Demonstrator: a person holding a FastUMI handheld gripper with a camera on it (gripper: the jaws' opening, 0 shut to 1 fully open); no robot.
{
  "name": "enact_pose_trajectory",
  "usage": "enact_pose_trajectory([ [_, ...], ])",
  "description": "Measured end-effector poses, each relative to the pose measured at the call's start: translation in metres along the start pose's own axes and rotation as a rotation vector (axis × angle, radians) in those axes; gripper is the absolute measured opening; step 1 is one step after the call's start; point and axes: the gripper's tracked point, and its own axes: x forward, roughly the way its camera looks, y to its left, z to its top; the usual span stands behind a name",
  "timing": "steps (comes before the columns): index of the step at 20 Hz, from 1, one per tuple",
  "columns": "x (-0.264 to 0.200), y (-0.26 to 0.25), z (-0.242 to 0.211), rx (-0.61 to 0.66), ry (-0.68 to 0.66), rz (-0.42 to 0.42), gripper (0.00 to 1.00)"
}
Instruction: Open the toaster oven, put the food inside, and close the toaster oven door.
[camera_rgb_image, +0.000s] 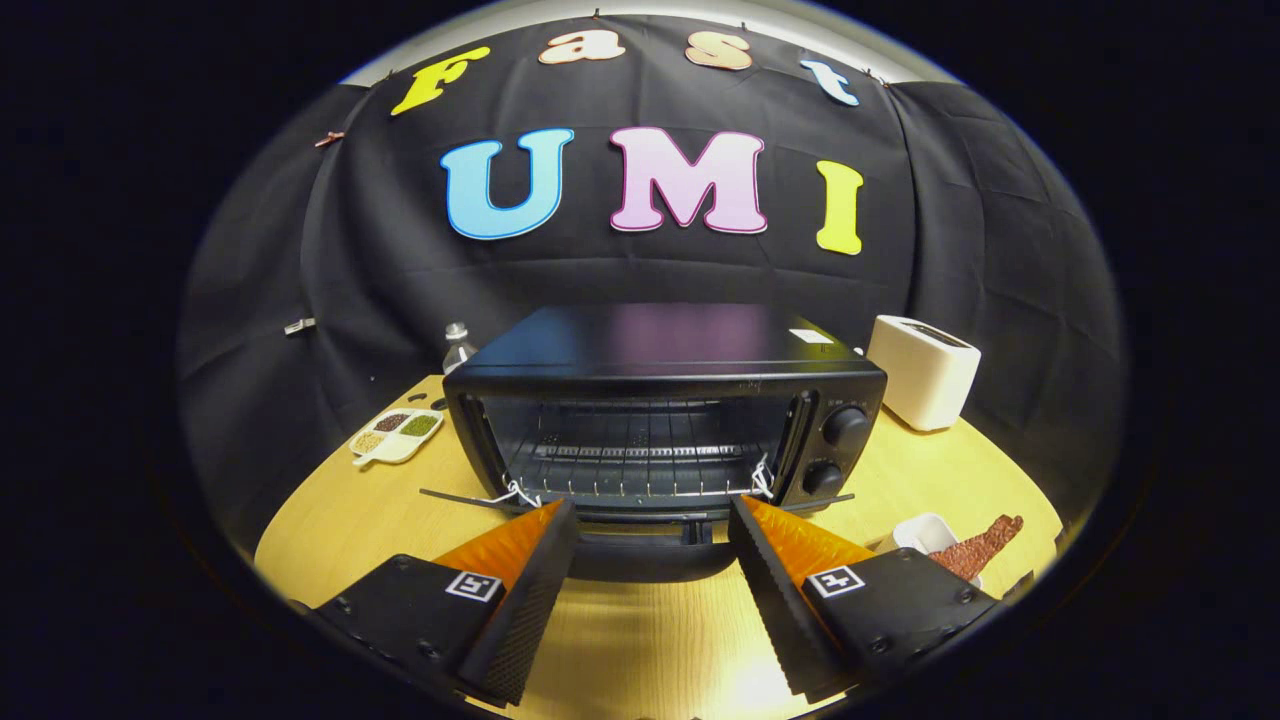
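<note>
A: How does the gripper (650, 525) stand?

B: Spread wide, released, with nothing between the fingers. Bare desk (640, 640) shows in the gap. Neither finger presses on anything.

A: Is it touching the oven?

B: The fingertips reach up to the front edge of the lowered door (640, 503). Whether they touch it I cannot tell. The gripper points straight at the oven and sits level, a little above the desk.

A: So the toaster oven is open?

B: Yes. The black toaster oven (665, 400) stands just ahead of the fingers, its door folded down flat toward them. The wire rack (640, 455) inside is in plain sight, and white string is tied at both ends of the door. Two knobs (835, 450) sit on its panel, beyond the right finger.

A: And the food?

B: A brown, rough-textured piece of food (985, 548) lies in a small white dish (925, 533), just beside the right finger on its outer side, near the desk's edge.

A: Anything further off?

B: A white toaster (922, 372) stands beyond the oven to the right. On the left, beyond the left finger, lies a divided tray of grains (396, 435), with a clear bottle (457, 345) behind it.
</note>
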Motion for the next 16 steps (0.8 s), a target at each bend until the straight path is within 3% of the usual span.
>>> enact_pose_trajectory([
  [8, -0.023, -0.003, -0.067, -0.007, 0.146, 0.015, 0.96],
  [16, -0.078, -0.060, -0.028, -0.033, 0.094, -0.023, 0.96],
])
